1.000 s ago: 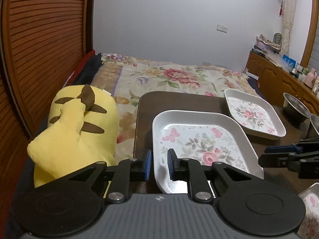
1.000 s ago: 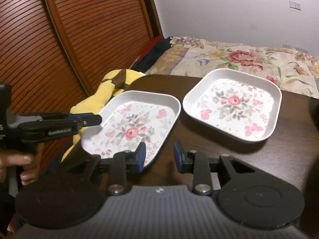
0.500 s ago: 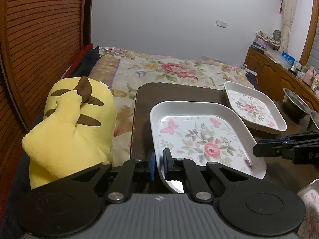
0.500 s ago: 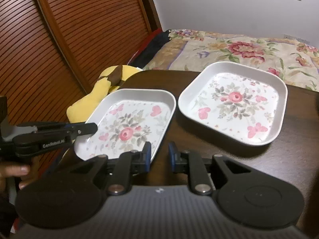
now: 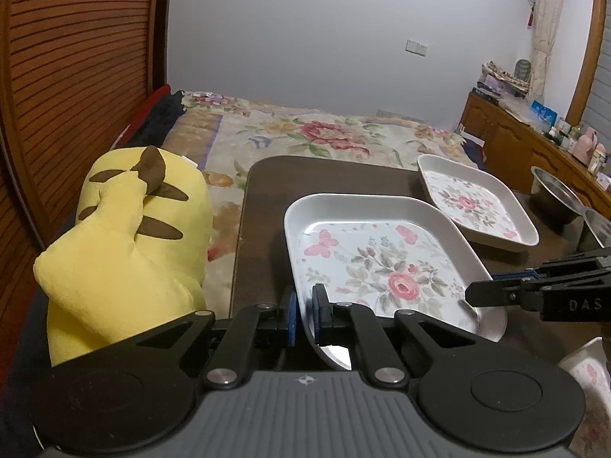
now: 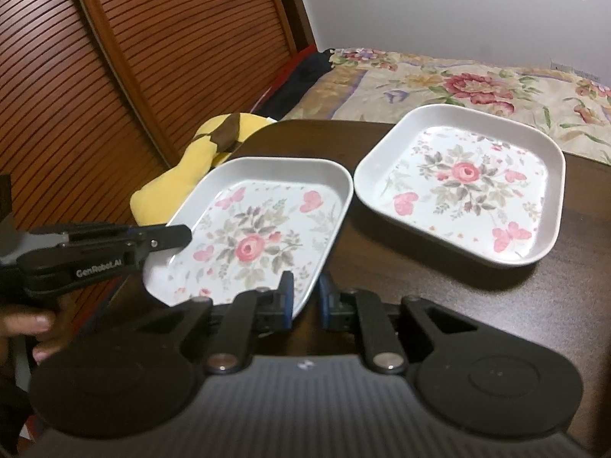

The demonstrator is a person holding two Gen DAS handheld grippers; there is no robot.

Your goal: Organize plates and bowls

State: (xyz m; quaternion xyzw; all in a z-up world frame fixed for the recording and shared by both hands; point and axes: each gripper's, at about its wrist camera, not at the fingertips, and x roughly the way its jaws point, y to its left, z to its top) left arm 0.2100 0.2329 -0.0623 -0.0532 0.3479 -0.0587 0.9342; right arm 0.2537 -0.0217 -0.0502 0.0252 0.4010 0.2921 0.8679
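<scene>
Both grippers clamp one plate at the counter's corner.

The left gripper (image 5: pixel 303 313) and right gripper (image 6: pixel 305 299) each pinch the rim of the near square white floral plate (image 5: pixel 382 263) on the dark brown counter (image 5: pixel 263 206); uneven lifting could twist it loose, knocking the neighbouring floral plate (image 6: pixel 462 187).

The near rim of the near floral plate (image 5: pixel 382 263) is disappearing behind the left claw (image 5: pixel 304 313) and its black body. At the right edge, a third floral dish (image 5: pixel 590 378) and two metal bowls (image 5: pixel 553 194) are being cut off. Small items on the sideboard (image 5: pixel 527 141) are too tiny to identify. In the right wrist view, a hand (image 6: pixel 26 328) is showing only fingers at the left border, and the yellow plush (image 6: pixel 191 160) is lying partly hidden behind the desk (image 6: pixel 420 290).
</scene>
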